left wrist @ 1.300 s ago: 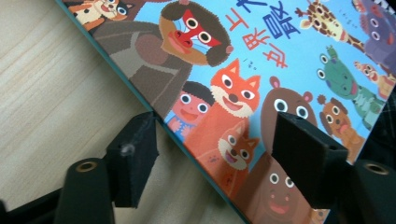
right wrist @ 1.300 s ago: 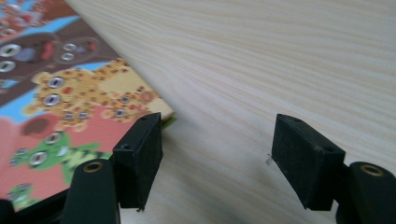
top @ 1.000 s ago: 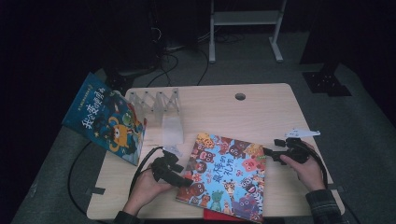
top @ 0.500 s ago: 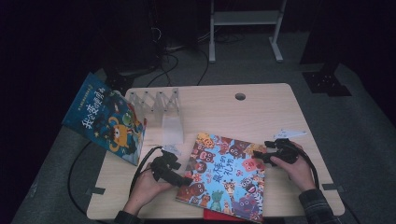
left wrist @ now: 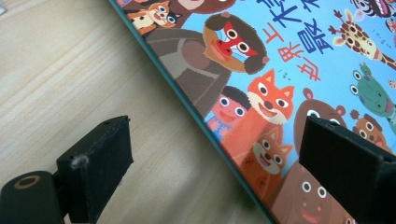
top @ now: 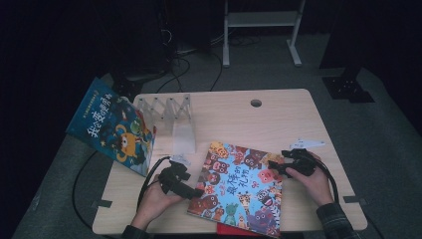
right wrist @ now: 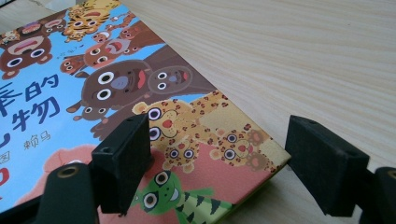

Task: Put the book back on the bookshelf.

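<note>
Animal picture book [top: 240, 188] flat at the table's [top: 278, 119] near edge, Chinese title in blue.
Your left gripper [top: 195, 191] and right gripper [top: 274, 167] flank it low (jaws apart, just opening), each straddling an edge.

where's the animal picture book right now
In the high view the animal picture book lies flat at the table's near edge, between the open left claw at its left side and the open right claw at its right corner.
</note>
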{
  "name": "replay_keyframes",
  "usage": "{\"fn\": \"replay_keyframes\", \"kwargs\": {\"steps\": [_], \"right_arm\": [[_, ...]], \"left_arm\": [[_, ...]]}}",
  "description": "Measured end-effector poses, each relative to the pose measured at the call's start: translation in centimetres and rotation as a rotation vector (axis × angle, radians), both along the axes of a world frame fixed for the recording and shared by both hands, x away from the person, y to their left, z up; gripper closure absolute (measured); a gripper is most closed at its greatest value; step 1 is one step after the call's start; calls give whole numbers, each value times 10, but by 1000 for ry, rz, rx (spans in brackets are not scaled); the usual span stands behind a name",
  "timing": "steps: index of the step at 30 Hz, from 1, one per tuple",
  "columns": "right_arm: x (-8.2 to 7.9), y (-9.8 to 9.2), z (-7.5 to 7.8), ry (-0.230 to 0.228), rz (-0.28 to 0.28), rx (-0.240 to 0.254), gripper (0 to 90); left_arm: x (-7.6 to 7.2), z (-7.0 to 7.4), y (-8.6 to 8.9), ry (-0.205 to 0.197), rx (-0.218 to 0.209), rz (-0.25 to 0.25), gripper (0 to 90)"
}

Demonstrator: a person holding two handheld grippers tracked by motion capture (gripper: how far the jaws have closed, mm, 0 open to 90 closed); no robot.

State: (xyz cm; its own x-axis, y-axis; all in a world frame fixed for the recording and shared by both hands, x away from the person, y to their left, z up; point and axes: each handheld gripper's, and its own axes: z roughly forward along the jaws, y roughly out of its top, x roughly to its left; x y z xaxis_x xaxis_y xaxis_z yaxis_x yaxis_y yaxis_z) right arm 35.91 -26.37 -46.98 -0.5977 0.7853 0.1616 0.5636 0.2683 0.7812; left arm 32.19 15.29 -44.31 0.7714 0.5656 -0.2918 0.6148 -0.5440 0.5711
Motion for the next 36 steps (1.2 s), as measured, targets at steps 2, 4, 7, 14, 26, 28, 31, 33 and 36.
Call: {"fn": "replay_keyframes", "kwargs": {"steps": [2, 4, 7, 14, 26, 28, 31, 33, 36], "right_arm": [[0, 0, 0, -2, -3, 0, 221], [-1, 0, 0, -1, -5, 0, 221], [-1, 1, 0, 0, -3, -2, 222], [-5, 8, 0, -7, 12, 2, 222], [-13, 23, 1, -9, 49, 2, 220], [-14, 24, 1, -7, 55, -3, 220], [-17, 26, 2, -6, 63, -8, 219], [-19, 27, 2, -5, 72, -10, 219], [-20, 26, 2, -7, 76, -13, 219]], "left_arm": [[0, -1, 0, 4, 6, -4, 86], [0, -1, -1, 4, 5, -3, 87], [0, -1, 0, 5, 6, -2, 86], [0, -1, 2, 4, 11, -5, 86], [2, -4, 3, 15, 18, 0, 82], [2, -5, 3, 18, 17, 4, 83], [2, -6, 3, 20, 15, 7, 83], [2, -7, 3, 25, 16, 7, 83], [2, -8, 2, 36, 9, 0, 82]]}}
